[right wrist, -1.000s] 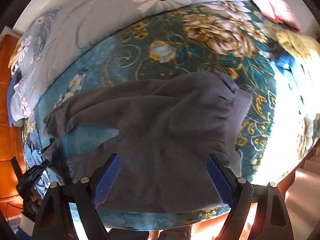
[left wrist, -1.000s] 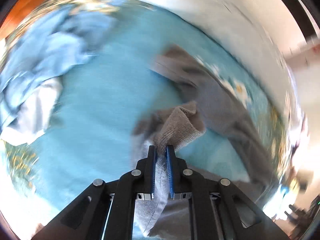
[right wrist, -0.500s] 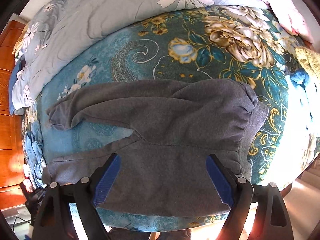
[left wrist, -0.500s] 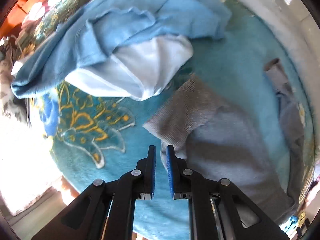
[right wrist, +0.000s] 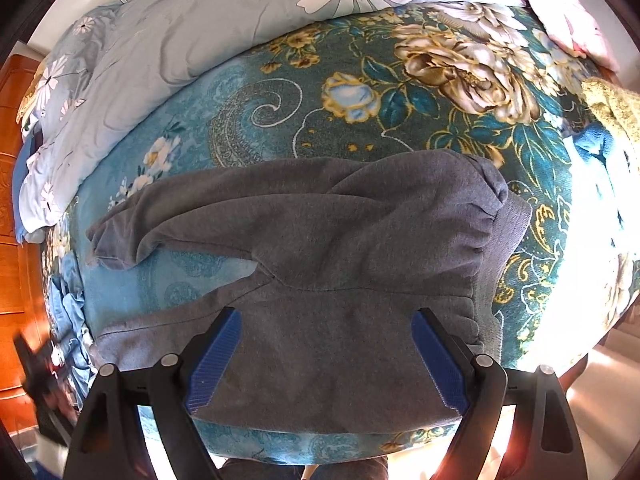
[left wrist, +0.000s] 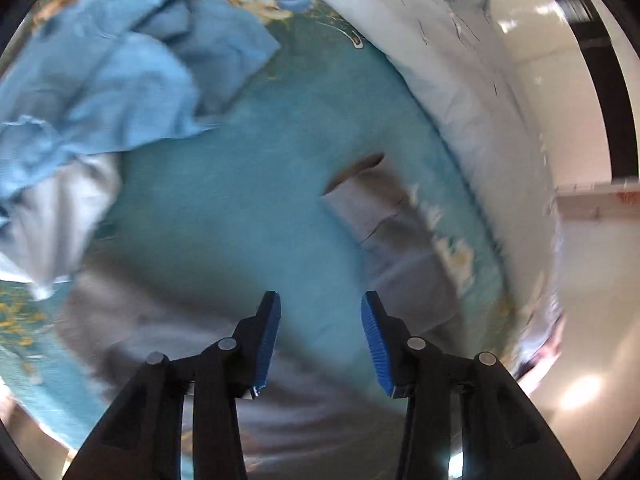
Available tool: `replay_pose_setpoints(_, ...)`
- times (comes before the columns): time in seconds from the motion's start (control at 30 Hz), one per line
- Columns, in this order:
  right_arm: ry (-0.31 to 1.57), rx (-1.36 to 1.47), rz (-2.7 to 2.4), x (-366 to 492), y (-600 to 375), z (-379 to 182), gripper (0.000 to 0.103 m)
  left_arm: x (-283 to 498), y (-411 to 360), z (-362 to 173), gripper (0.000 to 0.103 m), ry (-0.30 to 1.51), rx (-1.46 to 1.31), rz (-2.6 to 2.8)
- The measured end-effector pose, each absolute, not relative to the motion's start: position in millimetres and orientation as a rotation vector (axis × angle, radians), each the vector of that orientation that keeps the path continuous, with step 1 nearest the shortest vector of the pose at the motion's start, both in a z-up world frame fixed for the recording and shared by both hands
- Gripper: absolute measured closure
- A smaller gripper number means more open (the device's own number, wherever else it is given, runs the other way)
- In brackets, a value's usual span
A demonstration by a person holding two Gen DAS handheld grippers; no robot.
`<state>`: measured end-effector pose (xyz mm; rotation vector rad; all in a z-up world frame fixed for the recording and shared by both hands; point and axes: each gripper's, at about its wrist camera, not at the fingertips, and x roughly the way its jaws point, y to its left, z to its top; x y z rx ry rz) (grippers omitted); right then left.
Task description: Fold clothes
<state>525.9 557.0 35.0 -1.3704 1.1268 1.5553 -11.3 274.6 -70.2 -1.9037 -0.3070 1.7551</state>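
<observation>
Grey sweatpants (right wrist: 320, 248) lie spread on the teal floral bedspread (right wrist: 304, 112), waistband to the right, two legs running left. My right gripper (right wrist: 326, 360) is open and empty above the near part of the pants. In the blurred left wrist view my left gripper (left wrist: 320, 340) is open and empty over the bedspread (left wrist: 224, 216). One grey leg (left wrist: 384, 216) lies ahead to the right of it and another grey part (left wrist: 132, 312) lies at the lower left.
A pile of light blue clothes (left wrist: 100, 80) lies at the upper left of the left wrist view. A pale floral quilt (right wrist: 192, 32) runs along the far side of the bed. A pink item (right wrist: 560, 12) and a yellow-green item (right wrist: 612, 108) sit at the right. Wooden furniture (right wrist: 16, 240) stands at the left.
My left gripper was shut on a grey pant leg end, let it go on the bed, then opened and swung toward the other leg. My right gripper stayed open over the pants.
</observation>
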Motion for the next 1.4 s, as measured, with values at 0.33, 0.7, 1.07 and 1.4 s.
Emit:
replay_pose_setpoints(0.33, 1.128, -1.343, 1.511, 545, 578, 36, 0.013, -29, 351, -129, 0.058, -0.488, -2.033, 1.769)
replay_pose_setpoints(0.7, 1.134, -1.312, 1.461, 552, 593, 26, 0.012, -40, 392, -98, 0.092, -0.403, -1.859, 1.872)
replay_pose_setpoints(1.07, 1.132, -1.338, 1.495, 534, 605, 16, 0.012, -70, 333, -70, 0.092, -0.349, -1.795, 2.002)
replay_pose_setpoints(1.4, 1.077, -1.469, 1.58, 500, 649, -10, 0.016, -54, 306, -100, 0.092, -0.353, -1.917, 1.985)
